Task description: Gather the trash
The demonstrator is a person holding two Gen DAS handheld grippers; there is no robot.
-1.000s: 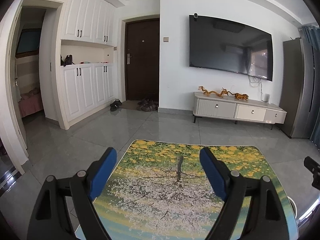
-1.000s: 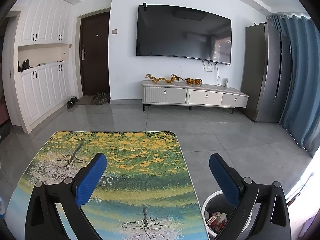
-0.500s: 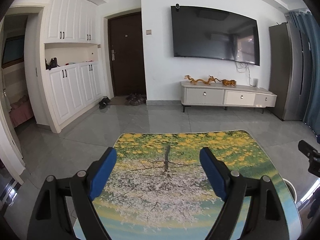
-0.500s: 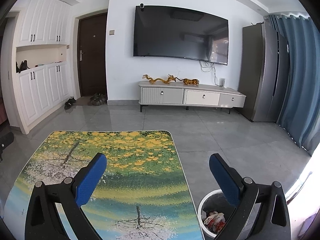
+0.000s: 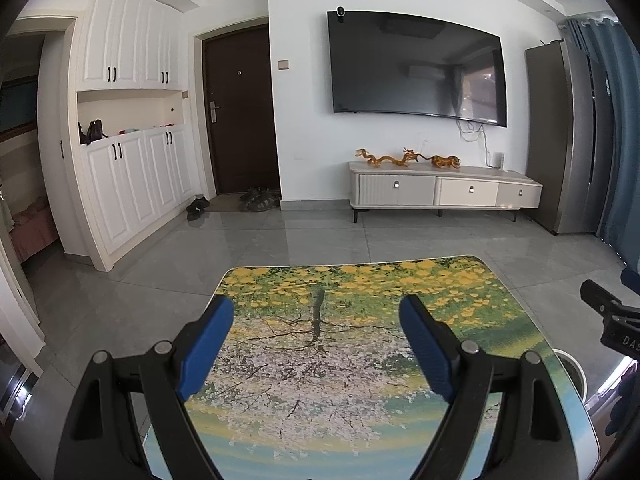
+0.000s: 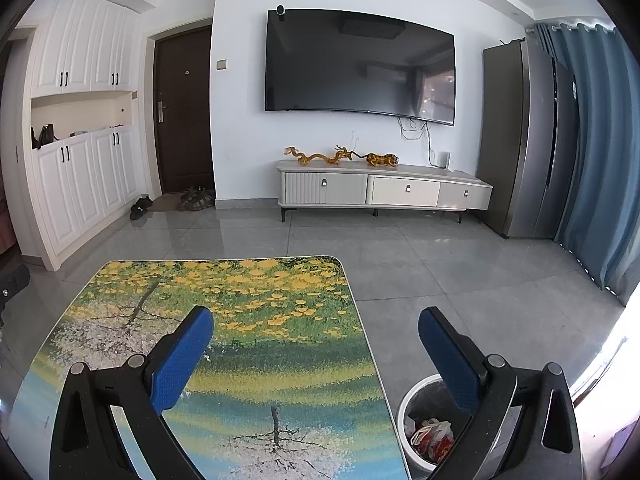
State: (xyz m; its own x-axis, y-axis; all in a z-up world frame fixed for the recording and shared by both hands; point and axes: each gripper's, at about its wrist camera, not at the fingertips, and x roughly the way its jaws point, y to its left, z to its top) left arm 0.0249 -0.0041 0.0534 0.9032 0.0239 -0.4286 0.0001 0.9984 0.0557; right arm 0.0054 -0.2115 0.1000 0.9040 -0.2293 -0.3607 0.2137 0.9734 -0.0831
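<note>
**Two empty tools above the bench**

Both the left tool (image 5: 316, 344) and the right tool (image 6: 316, 352) were spread wide, holding nothing, over the tree-printed bench (image 6: 256, 304). The trash bin (image 6: 416, 400) stood upright on the floor just beside the bench's right edge, white-rimmed, dark-lined, with crumpled red-and-white wrappers (image 6: 434, 438) inside.

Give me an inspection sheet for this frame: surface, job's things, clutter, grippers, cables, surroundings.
Surface: table with a printed tree scene; no loose trash visible on the part in view.
Job's things: white trash bin on the floor beside the table's right edge, black liner, crumpled wrappers inside.
Clutter: shoes by the dark door.
Grippers: left gripper open, empty, over the table; right gripper open, empty, one finger over the table, the other over the bin.
Cables: wires hanging below the TV.
Surroundings: TV cabinet, white cupboards, fridge, blue curtain.
</note>
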